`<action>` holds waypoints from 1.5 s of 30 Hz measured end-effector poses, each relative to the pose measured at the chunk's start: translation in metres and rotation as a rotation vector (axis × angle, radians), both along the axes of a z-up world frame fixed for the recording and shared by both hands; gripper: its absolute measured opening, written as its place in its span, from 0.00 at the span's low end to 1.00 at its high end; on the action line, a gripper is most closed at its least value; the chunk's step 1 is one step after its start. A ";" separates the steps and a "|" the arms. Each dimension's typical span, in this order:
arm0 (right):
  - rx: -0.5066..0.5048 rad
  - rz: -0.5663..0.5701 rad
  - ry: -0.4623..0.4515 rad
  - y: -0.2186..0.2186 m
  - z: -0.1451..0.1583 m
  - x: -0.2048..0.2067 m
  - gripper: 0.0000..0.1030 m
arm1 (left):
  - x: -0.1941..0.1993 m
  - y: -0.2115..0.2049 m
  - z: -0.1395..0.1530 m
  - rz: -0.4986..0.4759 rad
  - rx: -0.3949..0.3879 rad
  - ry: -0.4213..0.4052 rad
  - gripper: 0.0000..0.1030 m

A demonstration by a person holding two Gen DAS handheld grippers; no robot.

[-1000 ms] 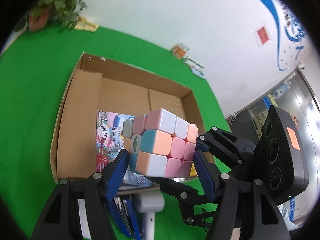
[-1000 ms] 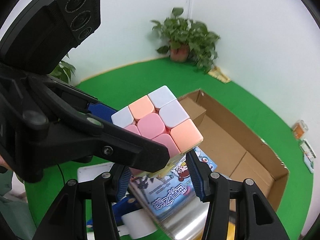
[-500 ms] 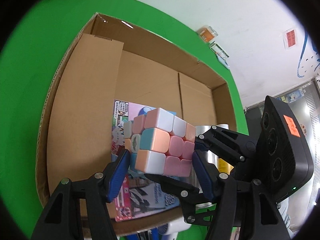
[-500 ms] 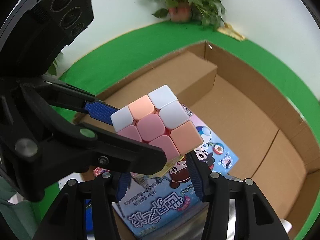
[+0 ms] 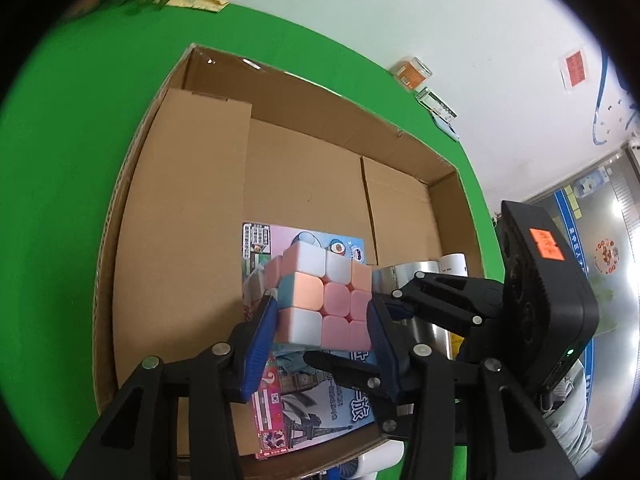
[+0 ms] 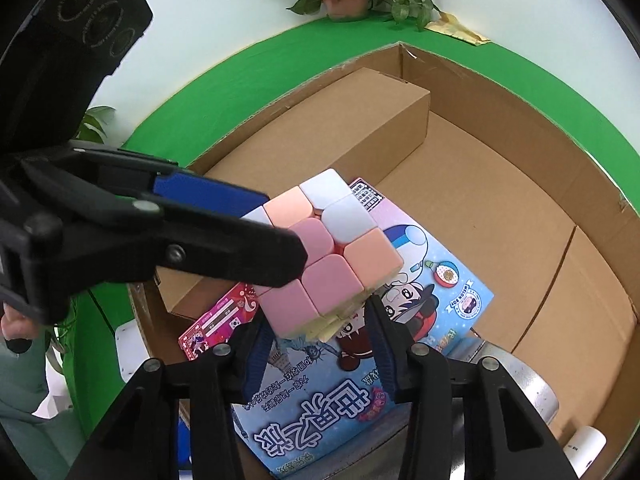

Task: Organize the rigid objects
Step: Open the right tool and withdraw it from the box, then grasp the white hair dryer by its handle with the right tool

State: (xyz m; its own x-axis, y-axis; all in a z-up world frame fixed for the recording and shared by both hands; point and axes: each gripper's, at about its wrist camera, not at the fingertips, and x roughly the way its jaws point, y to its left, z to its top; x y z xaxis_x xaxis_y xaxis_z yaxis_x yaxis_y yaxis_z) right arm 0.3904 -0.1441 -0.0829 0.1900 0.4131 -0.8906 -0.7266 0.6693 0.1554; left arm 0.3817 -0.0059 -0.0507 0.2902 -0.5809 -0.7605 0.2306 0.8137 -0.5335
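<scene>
The pastel cube [image 5: 320,300] is clamped by both the left gripper [image 5: 322,334] and the right gripper [image 6: 316,334], suspended above the picture book [image 6: 420,320] inside the cardboard box [image 5: 448,176]. Book, a brown carton [image 6: 320,128] along the box's left wall, and a metal tin [image 5: 424,280] at its near right corner appear stowed; judged remaining: set down and release the cube.

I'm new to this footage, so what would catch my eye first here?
A pastel cube, clamped by both the left gripper and the right gripper, hangs over an open cardboard box. Beneath it on the box floor lies a colourful cartoon booklet, beside a shiny metal tin.
</scene>
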 end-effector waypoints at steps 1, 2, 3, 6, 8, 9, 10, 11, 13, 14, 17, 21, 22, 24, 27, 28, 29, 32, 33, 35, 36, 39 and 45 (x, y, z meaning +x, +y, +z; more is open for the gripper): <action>-0.003 -0.005 -0.004 0.003 -0.001 0.001 0.41 | 0.001 -0.001 0.000 -0.001 0.017 -0.007 0.44; -0.002 -0.018 -0.003 0.005 -0.001 0.001 0.40 | 0.001 0.000 0.000 0.003 0.030 -0.011 0.44; 0.000 -0.036 0.006 0.006 -0.002 0.002 0.40 | 0.003 0.001 -0.002 0.009 0.031 -0.011 0.43; -0.003 -0.085 0.017 0.012 -0.002 0.006 0.40 | 0.007 0.008 -0.002 0.025 0.033 -0.012 0.38; -0.004 -0.108 0.026 0.014 -0.002 0.007 0.38 | 0.010 0.009 -0.003 0.026 0.038 -0.009 0.38; -0.002 -0.130 0.041 0.015 -0.003 0.009 0.37 | 0.010 0.010 -0.003 0.030 0.040 -0.005 0.38; 0.000 -0.149 0.050 0.015 -0.004 0.011 0.35 | 0.011 0.010 -0.003 0.035 0.038 -0.005 0.38; 0.000 -0.160 0.056 0.016 -0.005 0.012 0.35 | 0.011 0.010 -0.003 0.041 0.035 -0.001 0.38; -0.001 -0.185 0.063 0.017 -0.006 0.012 0.35 | 0.009 0.010 -0.004 0.052 0.033 0.009 0.38; 0.001 -0.195 0.069 0.019 -0.007 0.017 0.34 | 0.005 0.014 -0.004 0.056 0.034 0.013 0.38; 0.020 -0.235 0.094 0.018 -0.009 0.021 0.34 | -0.001 0.014 -0.006 0.081 0.044 0.024 0.38; 0.047 -0.267 0.080 0.012 -0.004 0.012 0.34 | -0.008 0.020 -0.008 0.104 0.014 0.031 0.38; 0.042 -0.278 0.055 0.007 0.002 0.003 0.39 | -0.014 0.024 -0.003 0.122 0.007 -0.004 0.38; 0.028 -0.307 -0.045 -0.001 0.020 -0.021 0.65 | -0.031 0.030 0.017 0.142 0.023 -0.120 0.38; 0.018 -0.420 -0.305 -0.021 0.055 -0.075 1.00 | -0.084 0.030 0.064 0.161 0.121 -0.366 0.58; 0.015 -0.456 -0.366 -0.031 0.061 -0.093 0.99 | -0.103 0.030 0.076 0.185 0.173 -0.449 0.71; 0.017 -0.490 -0.411 -0.039 0.066 -0.114 0.99 | -0.129 0.029 0.089 0.219 0.222 -0.551 0.90; 0.036 -0.578 -0.454 -0.058 0.069 -0.165 0.99 | -0.195 0.025 0.109 0.252 0.299 -0.772 1.00; 0.034 -0.599 -0.454 -0.062 0.067 -0.175 0.99 | -0.210 0.023 0.110 0.243 0.322 -0.783 1.00; 0.051 -0.628 -0.427 -0.071 0.058 -0.203 0.99 | -0.229 0.016 0.104 0.221 0.346 -0.765 1.00; 0.062 -0.627 -0.412 -0.072 0.051 -0.209 0.99 | -0.237 0.013 0.100 0.212 0.350 -0.752 1.00; 0.116 -0.626 -0.320 -0.084 0.021 -0.243 0.99 | -0.257 0.014 0.079 0.181 0.320 -0.655 1.00; 0.192 -0.634 0.027 -0.076 -0.061 -0.255 0.76 | -0.290 0.021 0.036 0.167 0.251 -0.466 1.00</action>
State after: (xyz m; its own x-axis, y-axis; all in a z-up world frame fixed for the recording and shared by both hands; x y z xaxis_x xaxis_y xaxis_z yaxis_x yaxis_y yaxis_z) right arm 0.1352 -0.2200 -0.1435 0.4274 0.3805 -0.8201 -0.1958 0.9245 0.3270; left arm 0.0921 0.0153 -0.0143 0.7017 -0.3158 -0.6387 0.2533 0.9484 -0.1906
